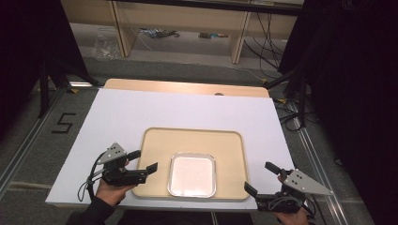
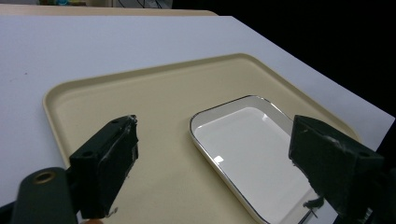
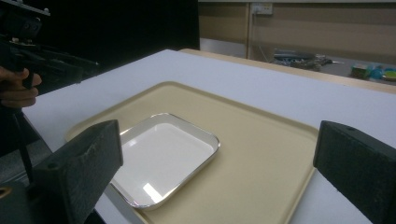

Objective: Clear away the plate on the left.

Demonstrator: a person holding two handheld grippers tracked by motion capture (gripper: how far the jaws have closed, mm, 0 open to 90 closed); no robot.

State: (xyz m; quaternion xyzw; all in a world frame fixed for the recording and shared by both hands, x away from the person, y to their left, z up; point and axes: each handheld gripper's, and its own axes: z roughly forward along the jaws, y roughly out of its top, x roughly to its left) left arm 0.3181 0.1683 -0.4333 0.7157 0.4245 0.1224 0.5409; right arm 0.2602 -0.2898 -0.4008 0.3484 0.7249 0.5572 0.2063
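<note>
From the high view, a shallow square white dish with a shiny metal rim (image 1: 192, 174) sits on the near middle of a beige rectangular plastic tray (image 1: 195, 137), which lies on the white-covered surface (image 1: 141, 108). The left claw (image 1: 144, 161) hangs over the tray's near left edge, jaws spread wide and holding nothing; the right claw (image 1: 261, 176) waits off the tray's near right corner, equally wide and empty. In the left gripper view, the left claw (image 2: 212, 154) frames the dish (image 2: 247, 149), one jaw above bare tray (image 2: 116, 93), the other over the dish's right part. In the right gripper view, the right claw (image 3: 219, 163) looks across the tray (image 3: 261, 154) at the dish (image 3: 161, 156), with the other hand (image 3: 16, 91) far left. The step appears to be reaching for the dish; it should go best by lowering a jaw just outside the thin rim and the other inside, then closing gently, since the shiny lip looks slippery.
</note>
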